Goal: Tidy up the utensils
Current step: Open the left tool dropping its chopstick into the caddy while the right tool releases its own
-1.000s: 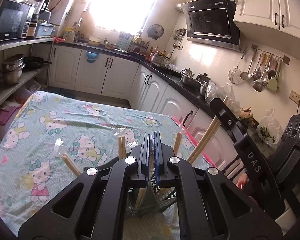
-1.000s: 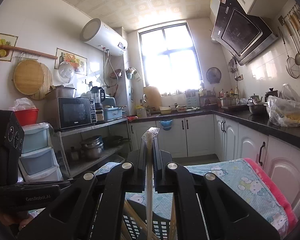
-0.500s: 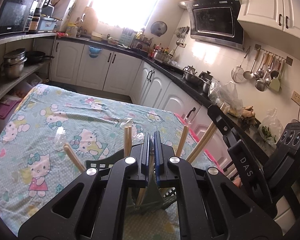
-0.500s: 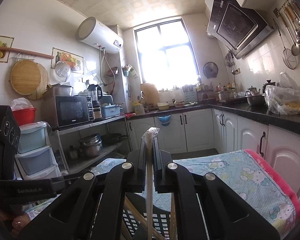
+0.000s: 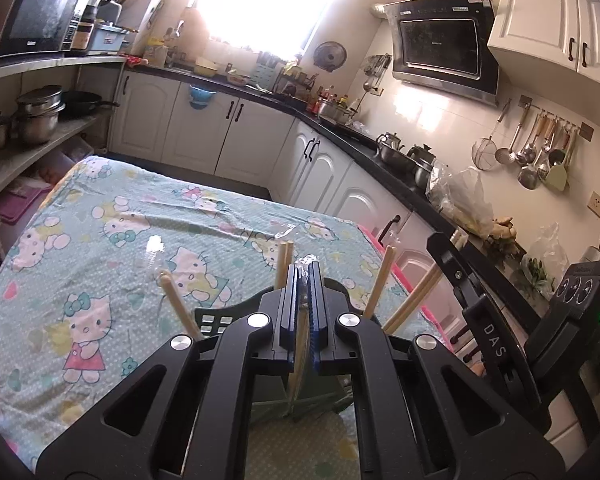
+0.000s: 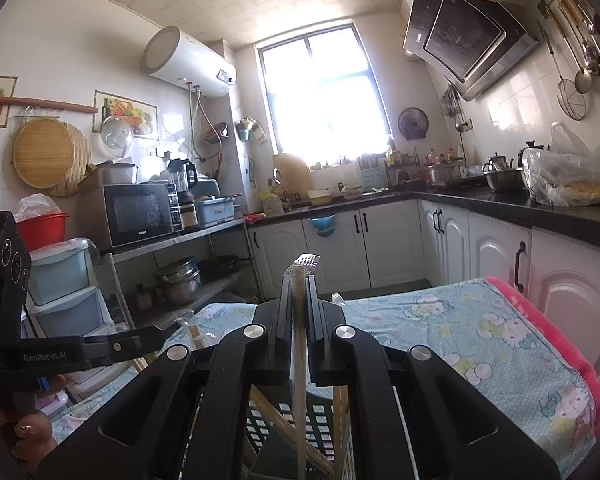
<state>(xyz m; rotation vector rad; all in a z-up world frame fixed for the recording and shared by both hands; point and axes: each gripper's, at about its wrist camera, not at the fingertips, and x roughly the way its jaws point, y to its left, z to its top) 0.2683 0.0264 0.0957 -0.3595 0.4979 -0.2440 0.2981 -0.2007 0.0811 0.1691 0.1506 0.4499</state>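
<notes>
Left wrist view: the left gripper (image 5: 303, 280) is seen closed on a plastic-wrapped chopstick pair (image 5: 305, 266) above the dark slotted holder (image 5: 216, 318), where bare chopsticks (image 5: 284, 262) stand tilted on the patterned tablecloth (image 5: 100, 240). In the right wrist view, the right gripper (image 6: 300, 292) is clamped on a wrapped chopstick (image 6: 300, 360) over the holder.

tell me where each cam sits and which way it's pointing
Left wrist: rides the left gripper, looking over the dark basket of chopsticks toward the corner counter; the other gripper shows at right.
Right wrist: rides the right gripper, clamping wrapped chopsticks and facing the window; the person's hand shows lower left.
Shared: basket, cartoon tablecloth, range hood, microwave.
</notes>
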